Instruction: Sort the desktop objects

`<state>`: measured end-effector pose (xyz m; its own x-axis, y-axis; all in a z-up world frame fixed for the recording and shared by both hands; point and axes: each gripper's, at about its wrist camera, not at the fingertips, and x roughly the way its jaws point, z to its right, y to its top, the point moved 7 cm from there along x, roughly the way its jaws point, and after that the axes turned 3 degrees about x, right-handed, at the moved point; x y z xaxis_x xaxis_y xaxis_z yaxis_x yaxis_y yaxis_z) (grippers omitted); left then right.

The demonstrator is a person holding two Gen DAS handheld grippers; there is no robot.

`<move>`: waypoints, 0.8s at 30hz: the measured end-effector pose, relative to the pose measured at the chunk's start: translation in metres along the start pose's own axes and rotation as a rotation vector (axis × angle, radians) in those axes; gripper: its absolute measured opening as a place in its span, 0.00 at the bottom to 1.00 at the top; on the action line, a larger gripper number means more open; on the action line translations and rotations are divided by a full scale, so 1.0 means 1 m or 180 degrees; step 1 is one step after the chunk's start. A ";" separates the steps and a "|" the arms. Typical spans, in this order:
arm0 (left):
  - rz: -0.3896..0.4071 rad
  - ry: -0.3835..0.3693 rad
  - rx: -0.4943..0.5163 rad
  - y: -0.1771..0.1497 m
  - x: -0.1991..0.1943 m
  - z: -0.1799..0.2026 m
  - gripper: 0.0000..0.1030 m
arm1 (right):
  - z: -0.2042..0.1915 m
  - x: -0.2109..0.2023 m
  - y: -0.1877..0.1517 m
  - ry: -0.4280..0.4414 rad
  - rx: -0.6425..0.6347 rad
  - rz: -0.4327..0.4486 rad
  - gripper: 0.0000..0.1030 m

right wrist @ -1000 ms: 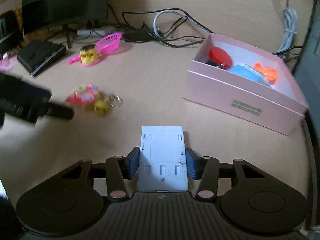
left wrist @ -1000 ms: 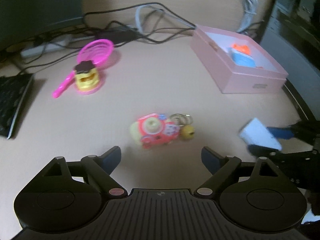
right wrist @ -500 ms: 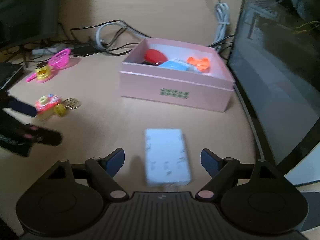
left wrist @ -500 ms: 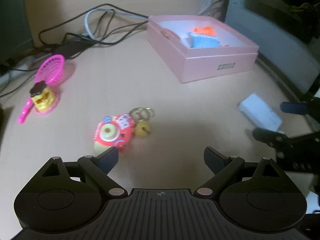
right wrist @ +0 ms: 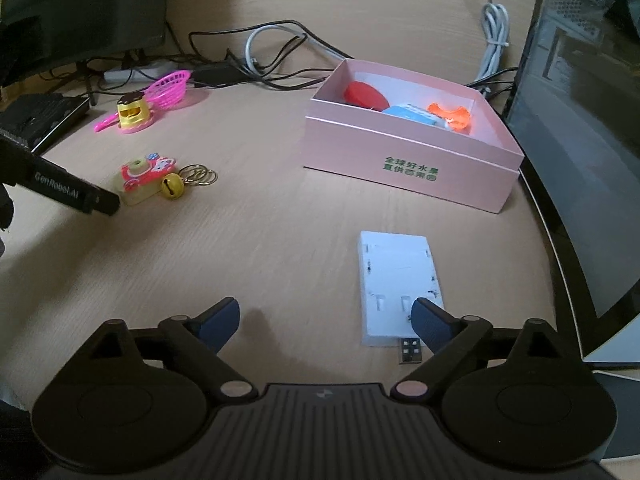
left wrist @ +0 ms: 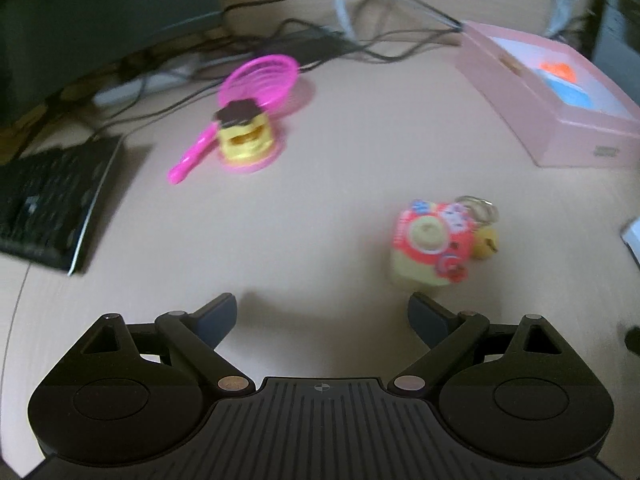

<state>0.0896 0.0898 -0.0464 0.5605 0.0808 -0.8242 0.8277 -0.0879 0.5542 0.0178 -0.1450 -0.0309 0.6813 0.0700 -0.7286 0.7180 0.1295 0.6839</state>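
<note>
Blue-padded jaws of both the left gripper (left wrist: 322, 312) and right gripper (right wrist: 326, 314) gape wide, holding nothing.

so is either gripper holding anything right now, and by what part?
Nothing held. Left gripper and right gripper are both open; the white USB device lies on the desk.

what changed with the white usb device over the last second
The right claw let go of the white USB device: it was clamped between the fingers, now it lies flat on the desk before the pink box, jaws wide. The left claw stayed open near the toy camera keychain, which stayed put.
</note>
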 end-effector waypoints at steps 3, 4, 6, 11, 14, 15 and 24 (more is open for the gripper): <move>0.0014 -0.0013 -0.0070 0.000 -0.004 -0.005 0.93 | 0.001 0.001 0.000 0.0047 0.0023 -0.0028 0.98; 0.0033 -0.0028 -0.0082 0.000 -0.008 -0.005 0.94 | 0.001 0.001 0.000 0.0037 0.0019 -0.0032 0.98; 0.0070 -0.0079 -0.0089 0.001 -0.013 -0.002 0.94 | 0.004 0.002 0.001 0.0020 0.0029 -0.0043 0.98; 0.0097 -0.0231 -0.0058 0.004 -0.019 0.014 0.94 | 0.016 -0.002 -0.001 -0.0022 0.0135 -0.0047 0.98; 0.0098 -0.0270 -0.0009 0.006 -0.016 0.024 0.94 | 0.023 -0.002 -0.005 -0.0065 0.0144 -0.0072 0.98; 0.0096 -0.0283 0.0006 0.007 -0.016 0.027 0.94 | 0.026 -0.003 -0.006 -0.0085 0.0154 -0.0073 0.98; 0.0109 -0.0334 0.0128 0.015 -0.010 0.042 0.94 | 0.077 -0.006 0.000 -0.0984 0.0251 0.0060 0.96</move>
<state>0.0955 0.0460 -0.0344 0.5806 -0.0272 -0.8138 0.8052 -0.1287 0.5788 0.0247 -0.2214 -0.0241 0.6968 -0.2337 -0.6781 0.7055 0.0532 0.7067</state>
